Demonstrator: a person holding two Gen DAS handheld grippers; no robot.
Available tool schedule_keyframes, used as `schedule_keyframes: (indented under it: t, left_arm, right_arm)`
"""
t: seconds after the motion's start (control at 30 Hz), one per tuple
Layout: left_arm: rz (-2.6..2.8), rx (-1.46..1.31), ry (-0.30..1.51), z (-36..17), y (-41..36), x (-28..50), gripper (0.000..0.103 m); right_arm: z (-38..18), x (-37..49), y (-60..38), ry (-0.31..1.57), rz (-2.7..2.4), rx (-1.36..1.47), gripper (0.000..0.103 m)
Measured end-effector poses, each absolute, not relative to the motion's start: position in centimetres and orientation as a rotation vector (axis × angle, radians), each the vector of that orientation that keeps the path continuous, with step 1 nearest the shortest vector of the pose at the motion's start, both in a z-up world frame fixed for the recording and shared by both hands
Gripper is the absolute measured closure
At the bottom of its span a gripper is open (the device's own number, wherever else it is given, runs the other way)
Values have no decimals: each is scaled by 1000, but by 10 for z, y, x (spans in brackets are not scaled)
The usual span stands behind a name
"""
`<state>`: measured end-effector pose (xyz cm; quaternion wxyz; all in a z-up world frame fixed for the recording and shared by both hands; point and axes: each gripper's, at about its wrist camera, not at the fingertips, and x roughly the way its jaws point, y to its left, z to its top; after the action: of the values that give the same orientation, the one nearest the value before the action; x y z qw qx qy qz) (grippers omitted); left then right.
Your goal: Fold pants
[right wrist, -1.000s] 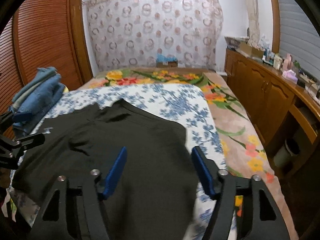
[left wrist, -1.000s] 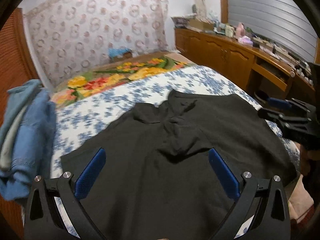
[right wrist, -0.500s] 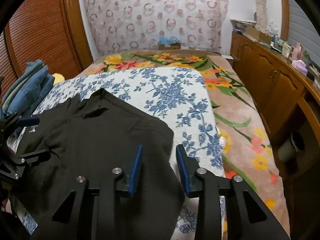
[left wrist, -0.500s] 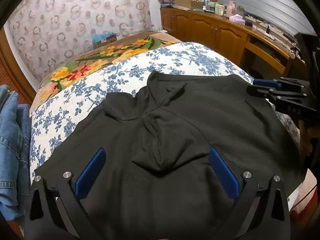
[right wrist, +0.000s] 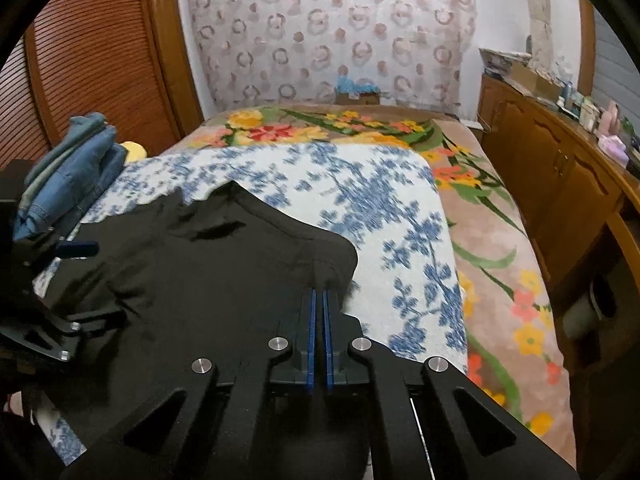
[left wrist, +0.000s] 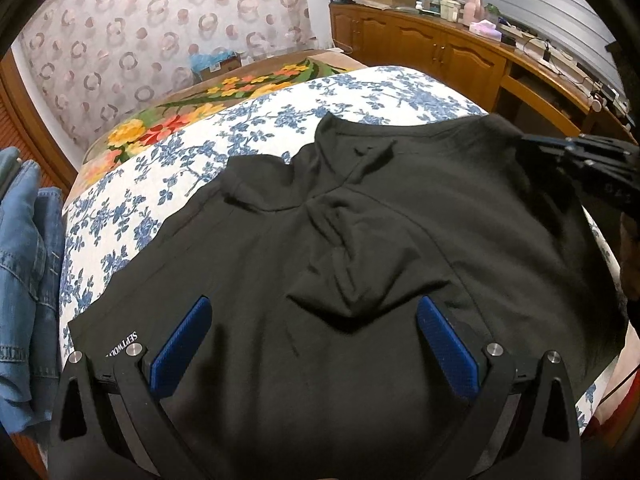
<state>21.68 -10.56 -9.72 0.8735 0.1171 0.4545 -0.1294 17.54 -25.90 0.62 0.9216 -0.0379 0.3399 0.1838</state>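
Black pants lie spread on the blue-flowered sheet, with a wrinkled crotch fold in the middle and a white label near the left edge. My left gripper is open, its blue pads wide apart just above the near part of the fabric. My right gripper is shut on the right edge of the pants; its blue pads are pressed together with black cloth between them. It also shows at the right side in the left wrist view.
Folded blue jeans are stacked at the bed's left edge, also in the right wrist view. A wooden cabinet with clutter runs along the right. A flowered blanket covers the bed's far and right side.
My right gripper has closed from open onto the right edge of the pants. My left gripper has moved lower and closer over the fabric, still open.
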Motion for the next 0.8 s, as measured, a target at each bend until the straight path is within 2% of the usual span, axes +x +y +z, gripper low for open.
schedule_keyframes:
  t: [0.23, 0.53, 0.7, 0.73, 0.77, 0.8]
  left_arm:
    - [-259, 240, 948, -97, -100, 213, 0]
    - [-237, 207, 939, -95, -81, 206, 0]
    - [-238, 198, 936, -98, -75, 202, 0]
    - [-239, 195, 937, -98, -74, 202, 0]
    - [-241, 191, 936, -98, -73, 202, 0]
    - [-242, 188, 936, -98, -72, 201, 0]
  right_arm:
    - [16, 163, -246, 679, 463, -59, 100]
    - [3, 143, -223, 738, 604, -27, 100]
    - [13, 134, -247, 685, 531, -46, 82]
    - [14, 134, -251, 680, 519, -46, 73]
    - [14, 133, -256, 675, 511, -46, 68]
    - [16, 131, -256, 671, 509, -45, 68]
